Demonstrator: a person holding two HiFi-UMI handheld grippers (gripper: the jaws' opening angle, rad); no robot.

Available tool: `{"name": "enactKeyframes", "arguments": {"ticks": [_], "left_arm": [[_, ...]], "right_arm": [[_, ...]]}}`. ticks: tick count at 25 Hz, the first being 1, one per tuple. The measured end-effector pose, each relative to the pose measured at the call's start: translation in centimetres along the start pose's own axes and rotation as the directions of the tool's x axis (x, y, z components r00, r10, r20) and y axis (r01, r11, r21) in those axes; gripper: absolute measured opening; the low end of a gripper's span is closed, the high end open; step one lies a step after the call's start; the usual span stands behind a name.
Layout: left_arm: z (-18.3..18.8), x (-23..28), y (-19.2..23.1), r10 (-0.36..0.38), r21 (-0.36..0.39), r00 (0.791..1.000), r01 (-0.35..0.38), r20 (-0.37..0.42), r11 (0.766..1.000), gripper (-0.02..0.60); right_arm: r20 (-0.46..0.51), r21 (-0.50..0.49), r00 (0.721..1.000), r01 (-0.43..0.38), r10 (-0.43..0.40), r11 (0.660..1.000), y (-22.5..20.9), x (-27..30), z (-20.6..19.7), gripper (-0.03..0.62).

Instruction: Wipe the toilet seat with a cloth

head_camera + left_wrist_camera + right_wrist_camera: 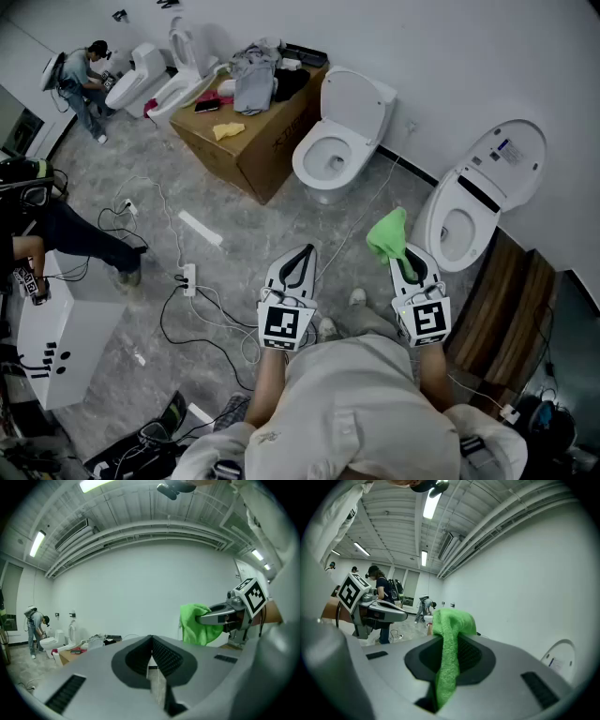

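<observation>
My right gripper (405, 251) is shut on a bright green cloth (389, 235), which bunches past the jaw tips; the right gripper view shows the cloth (449, 639) pinched between the jaws and hanging down. The left gripper (302, 253) is shut with nothing in it, its jaws meeting in the left gripper view (151, 641). Both are held at chest height, well above the floor. A white toilet (473, 199) with raised lid stands just right of the cloth. A second white toilet (337, 141), lid up, stands ahead against the wall.
A cardboard box (248, 127) piled with clothes and small items sits left of the middle toilet. Cables and a power strip (187, 279) trail over the floor. A white cabinet (56, 337) stands at left. A person (82, 86) bends over more toilets far left.
</observation>
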State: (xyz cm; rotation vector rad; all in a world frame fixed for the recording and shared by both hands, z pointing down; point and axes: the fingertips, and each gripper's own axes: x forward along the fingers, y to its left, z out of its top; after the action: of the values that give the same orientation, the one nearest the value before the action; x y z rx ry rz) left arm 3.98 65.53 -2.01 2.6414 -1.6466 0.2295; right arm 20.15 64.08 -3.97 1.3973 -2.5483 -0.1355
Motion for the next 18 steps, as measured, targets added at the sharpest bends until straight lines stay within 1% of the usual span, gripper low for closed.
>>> {"name": "enactKeyframes", "arguments": {"ticks": [5,9,13,18], "left_arm": [[0.2,-0.3,0.1,0.005,0.002,1.000,-0.005,0.010,1.000,0.012],[0.0,0.5,1.1,0.014,0.004,1.000,-0.014,0.005,1.000,0.012],[0.1,2.3,2.0,0.023,0.012,1.000,-0.023,0.000,1.000,0.012],[0.3,6.0,3.5,0.042,0.022,0.999,-0.042,-0.012,0.999,0.012]], "right_arm": [[0.014,0.016,1.000,0.002,-0.002,1.000,0.3,0.2,0.0,0.046],[0.026,0.000,1.000,-0.002,0.002,1.000,0.1,1.7,0.7,0.046],[0.038,0.012,0.999,-0.015,0.014,1.000,-1.0,4.0,0.5,0.046],[0.048,0.023,0.998,-0.045,0.043,0.999,-3.4,7.8,-0.5,0.046]]}}
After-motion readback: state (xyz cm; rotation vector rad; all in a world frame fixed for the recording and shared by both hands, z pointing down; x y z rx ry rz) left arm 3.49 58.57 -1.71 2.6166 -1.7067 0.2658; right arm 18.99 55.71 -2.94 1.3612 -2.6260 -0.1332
